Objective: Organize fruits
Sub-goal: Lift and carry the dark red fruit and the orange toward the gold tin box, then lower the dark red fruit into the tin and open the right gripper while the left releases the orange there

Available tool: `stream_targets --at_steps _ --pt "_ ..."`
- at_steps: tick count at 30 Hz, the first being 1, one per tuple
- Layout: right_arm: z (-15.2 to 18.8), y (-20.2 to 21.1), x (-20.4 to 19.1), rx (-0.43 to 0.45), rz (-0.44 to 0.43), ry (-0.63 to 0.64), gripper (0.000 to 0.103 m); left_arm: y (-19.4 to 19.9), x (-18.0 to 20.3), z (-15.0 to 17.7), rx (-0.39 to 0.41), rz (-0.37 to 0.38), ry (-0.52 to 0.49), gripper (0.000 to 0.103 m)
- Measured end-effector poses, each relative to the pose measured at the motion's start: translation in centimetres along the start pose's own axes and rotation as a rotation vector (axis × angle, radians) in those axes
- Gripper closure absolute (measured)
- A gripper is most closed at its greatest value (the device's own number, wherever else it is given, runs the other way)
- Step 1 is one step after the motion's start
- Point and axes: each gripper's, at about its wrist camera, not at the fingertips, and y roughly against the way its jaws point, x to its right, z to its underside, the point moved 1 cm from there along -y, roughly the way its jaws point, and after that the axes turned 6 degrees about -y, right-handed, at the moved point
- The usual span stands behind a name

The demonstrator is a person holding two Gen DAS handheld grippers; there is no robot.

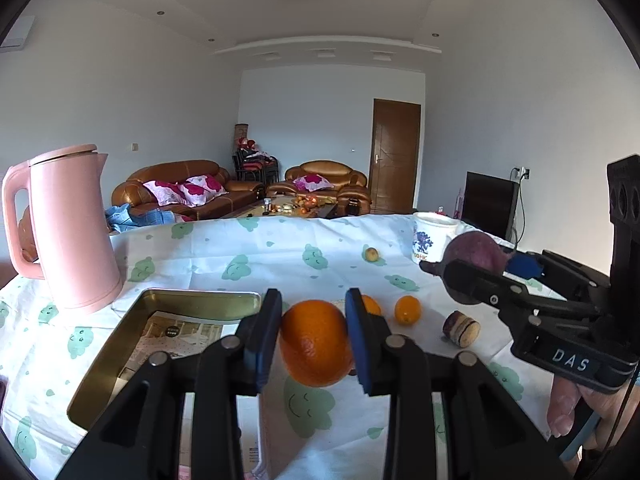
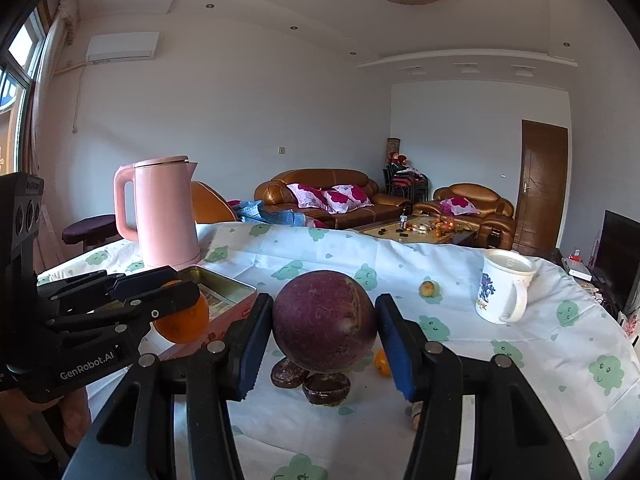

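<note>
a table (image 1: 248,256) under a white cloth with green cloud faces carries everything. at its left stands a pink kettle (image 1: 72,228), lid shut. just beside it lies a shallow gold tin tray (image 1: 120,344) holding only a printed paper sheet (image 1: 176,334) (no fruit inside). at the far right sits a white mug (image 2: 502,292) with blue flowers; its contents cannot be told. the left gripper (image 1: 314,340) is clamped on an orange (image 1: 316,342), lifted off the cloth beside the tray's right edge. the right gripper (image 2: 326,328) is closed on a round purple fruit (image 2: 324,320), held above two dark brown pieces (image 2: 312,382). smaller oranges (image 1: 408,309) and a tiny yellowish fruit (image 1: 371,254) rest loose on the cloth.
</note>
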Motion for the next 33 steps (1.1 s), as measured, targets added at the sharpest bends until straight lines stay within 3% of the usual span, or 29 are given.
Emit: stream_targets --at_steps 18,33 --pt "-2.0 -4.1 -5.1 -0.054 -0.115 0.077 0.049 0.0 -5.7 0.8 -0.051 -0.087 0.067 0.069" --pt "-1.6 -8.4 -9.9 -0.128 -0.201 0.149 0.049 -0.1 -10.7 1.7 -0.122 -0.164 0.113 0.069"
